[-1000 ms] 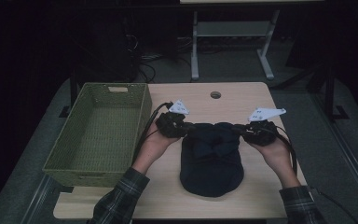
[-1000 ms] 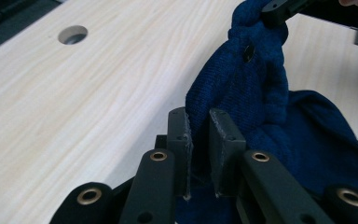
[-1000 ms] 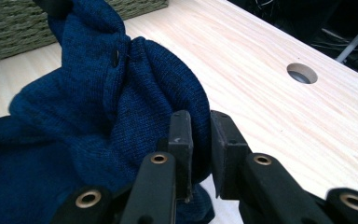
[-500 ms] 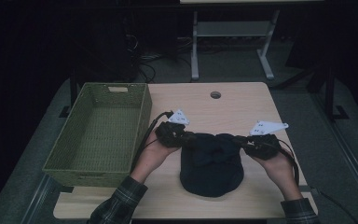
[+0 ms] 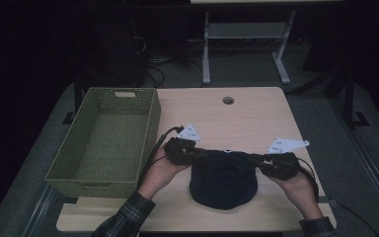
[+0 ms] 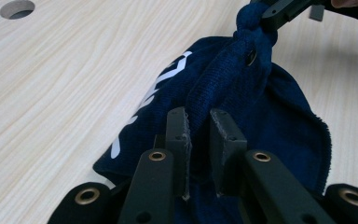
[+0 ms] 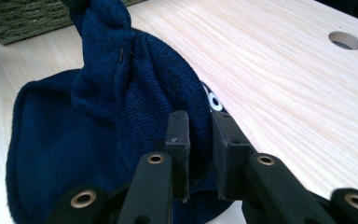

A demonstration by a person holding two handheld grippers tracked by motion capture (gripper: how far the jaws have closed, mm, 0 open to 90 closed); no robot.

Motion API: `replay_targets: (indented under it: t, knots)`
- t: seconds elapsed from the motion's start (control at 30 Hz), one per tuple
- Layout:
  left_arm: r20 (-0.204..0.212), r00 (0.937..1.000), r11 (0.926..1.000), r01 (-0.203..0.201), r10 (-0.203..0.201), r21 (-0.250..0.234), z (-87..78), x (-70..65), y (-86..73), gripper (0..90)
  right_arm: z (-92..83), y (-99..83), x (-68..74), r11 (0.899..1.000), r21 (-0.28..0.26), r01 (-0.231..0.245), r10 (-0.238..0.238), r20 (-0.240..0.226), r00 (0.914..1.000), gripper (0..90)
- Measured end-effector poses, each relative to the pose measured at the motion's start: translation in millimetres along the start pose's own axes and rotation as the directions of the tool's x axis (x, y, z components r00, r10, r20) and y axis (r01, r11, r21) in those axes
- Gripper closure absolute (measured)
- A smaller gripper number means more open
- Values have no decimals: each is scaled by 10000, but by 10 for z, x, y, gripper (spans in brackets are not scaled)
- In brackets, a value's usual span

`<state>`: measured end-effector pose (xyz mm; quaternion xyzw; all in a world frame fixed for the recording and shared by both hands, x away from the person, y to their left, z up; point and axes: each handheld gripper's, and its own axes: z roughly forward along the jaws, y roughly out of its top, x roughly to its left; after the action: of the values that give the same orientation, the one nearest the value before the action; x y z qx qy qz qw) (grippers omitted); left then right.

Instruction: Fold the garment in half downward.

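In the high view, a dark blue towel [image 5: 223,178] lay on the light wooden table [image 5: 246,118], low in the frame and a little right of centre, its far edge lifted and stretched in a line between the two grippers. The left gripper [image 5: 193,154] sat at the towel's upper left corner, just right of the green woven basket [image 5: 103,143] that filled the left side of the frame. The right gripper [image 5: 261,163] sat at the towel's upper right corner. A hand [image 5: 160,170] with a plaid sleeve came up from the bottom edge behind the left gripper, and the other hand [image 5: 296,190] came up at the lower right.

In the left gripper view, the jaws rose from the bottom centre, set narrow, with a bunched fold of the towel [image 6: 242,93] pinched between the pads; white print showed on the cloth at centre left, and the other gripper clamped the far corner at the top right of the frame. A round hole [image 6: 17,8] in the table showed at the upper left.

In the right gripper view, the jaws were likewise narrow and closed on a fold of the towel [image 7: 121,102], the basket [image 7: 23,16] in the upper left corner
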<state>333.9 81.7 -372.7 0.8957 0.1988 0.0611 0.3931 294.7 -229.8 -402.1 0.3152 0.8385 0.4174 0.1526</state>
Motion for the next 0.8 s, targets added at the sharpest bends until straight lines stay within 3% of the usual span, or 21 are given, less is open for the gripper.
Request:
replay_targets:
  t: [0.43, 0.8]
  knots:
    - [264, 9995, 9994, -164, 156, 306, -2, -185, -113, 778, -67, -154, 155, 9999, 122, -52, 56, -330, 9994, 751]
    - [733, 9973, 9984, -141, 100, 555, 22, -340, -278, 762, -105, -306, 329, 9995, 270, 145, -124, -767, 9970, 687]
